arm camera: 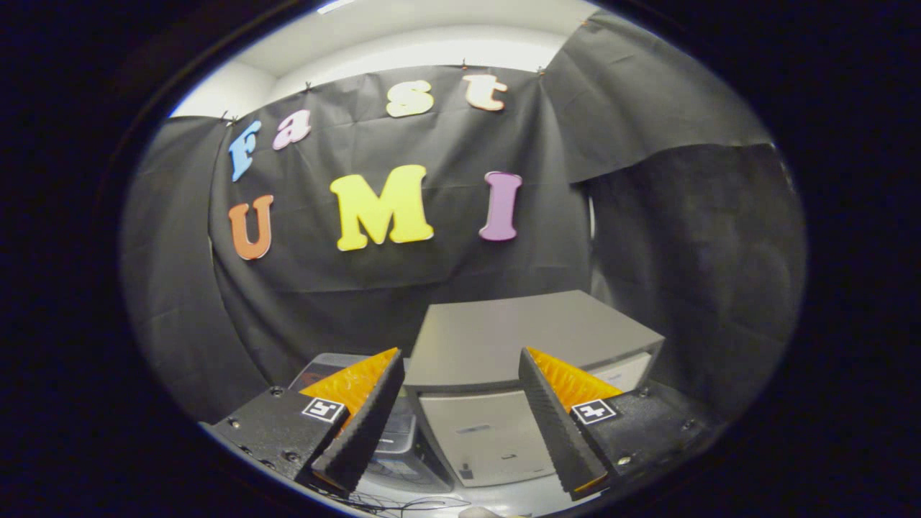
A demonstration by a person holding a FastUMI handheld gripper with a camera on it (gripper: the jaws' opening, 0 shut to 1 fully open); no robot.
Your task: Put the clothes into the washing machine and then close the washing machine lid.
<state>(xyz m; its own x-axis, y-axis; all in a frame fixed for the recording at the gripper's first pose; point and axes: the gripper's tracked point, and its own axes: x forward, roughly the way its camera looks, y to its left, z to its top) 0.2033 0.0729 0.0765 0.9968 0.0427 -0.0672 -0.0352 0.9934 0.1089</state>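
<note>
Jaws spread wide, nothing held; gripper [460,414] hovers high. Washing machine [504,388] just ahead, between fingers, grey lid [525,334] down. Clothes location: cannot tell. Risk: lid shut blocks loading; descent from here may strike lid edge.

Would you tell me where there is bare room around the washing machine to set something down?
The flat grey top of the washing machine, beyond the open gripper, is bare up to the black cloth wall. It is crowded lower left, where a dark appliance sits against the machine's side, with cables on the surface below.
</note>
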